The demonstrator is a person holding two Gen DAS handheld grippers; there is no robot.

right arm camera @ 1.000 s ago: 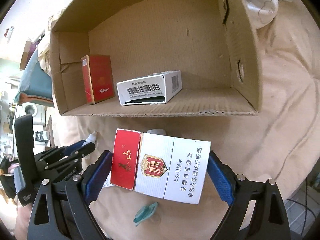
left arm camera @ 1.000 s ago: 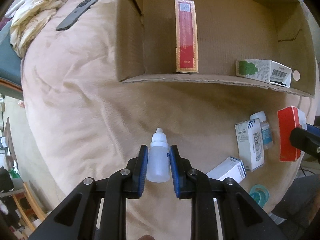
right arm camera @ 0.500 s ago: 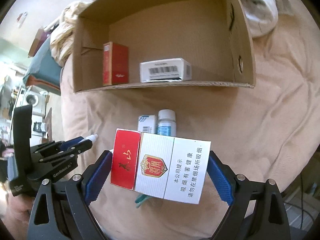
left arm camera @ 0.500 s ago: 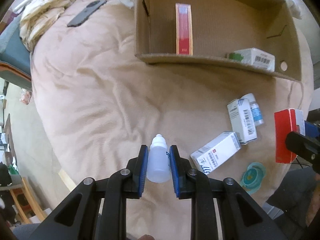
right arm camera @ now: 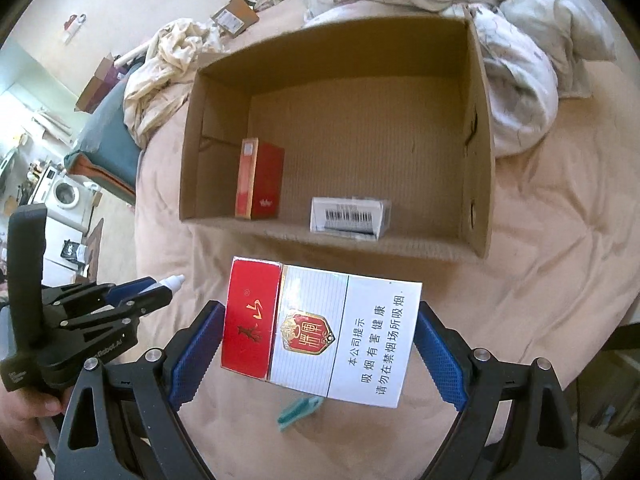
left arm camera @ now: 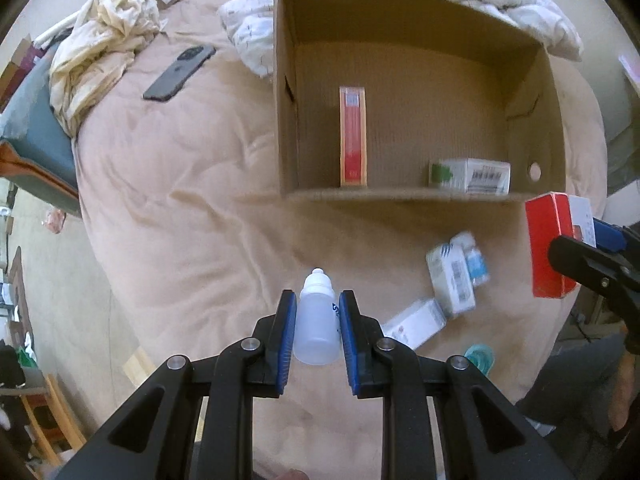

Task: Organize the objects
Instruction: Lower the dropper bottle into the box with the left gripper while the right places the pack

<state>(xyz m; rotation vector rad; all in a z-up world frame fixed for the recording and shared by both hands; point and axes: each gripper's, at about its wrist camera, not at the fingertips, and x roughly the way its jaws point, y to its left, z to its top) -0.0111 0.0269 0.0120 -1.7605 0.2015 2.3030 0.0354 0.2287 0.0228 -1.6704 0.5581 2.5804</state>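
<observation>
Hovering short of the cardboard box (right arm camera: pixel 332 120), the left claw (left arm camera: pixel 317 312) pinches a dropper bottle (left arm camera: pixel 317 322) and the right claw (right arm camera: pixel 320 336) clamps a cigarette carton (right arm camera: pixel 320 328); next, I'd judge: carry both over the near wall, then release.

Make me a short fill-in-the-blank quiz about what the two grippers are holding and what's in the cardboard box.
The left gripper is shut on a small white ____.
The right gripper grips a red and white ____ pack.
Inside the cardboard box sit ____ packages.

Missing words: bottle; cigarette; two
</observation>
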